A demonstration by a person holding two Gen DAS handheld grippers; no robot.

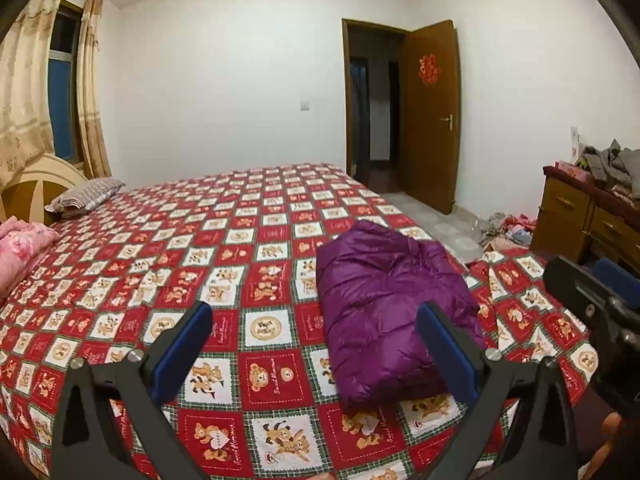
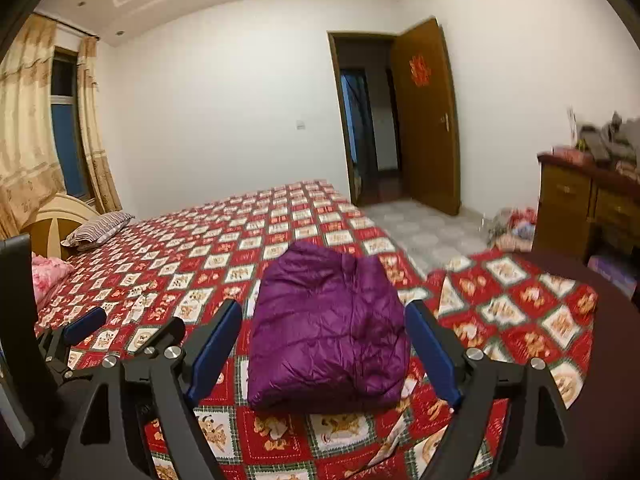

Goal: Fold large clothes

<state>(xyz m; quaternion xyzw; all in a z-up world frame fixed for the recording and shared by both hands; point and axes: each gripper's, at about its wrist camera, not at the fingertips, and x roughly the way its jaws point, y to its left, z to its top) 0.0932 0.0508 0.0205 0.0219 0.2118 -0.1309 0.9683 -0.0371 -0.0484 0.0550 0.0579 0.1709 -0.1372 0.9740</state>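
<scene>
A purple puffer jacket (image 1: 388,304) lies folded into a compact bundle on the red bear-patterned bedspread (image 1: 224,256), near the bed's foot edge. My left gripper (image 1: 316,312) is open and empty, held above the bed just left of the jacket; its right finger overlaps the jacket's near side. In the right wrist view the jacket (image 2: 328,328) sits straight ahead between the wide-open fingers of my right gripper (image 2: 326,312), which holds nothing and does not touch it. The left gripper (image 2: 120,344) shows at the lower left there; the right gripper shows at the right edge of the left view.
A striped pillow (image 1: 86,196) and a pink quilt (image 1: 20,248) lie at the headboard end. A wooden dresser (image 1: 580,220) with piled clothes stands to the right, with clutter on the floor (image 1: 508,232). An open brown door (image 1: 430,116) is behind.
</scene>
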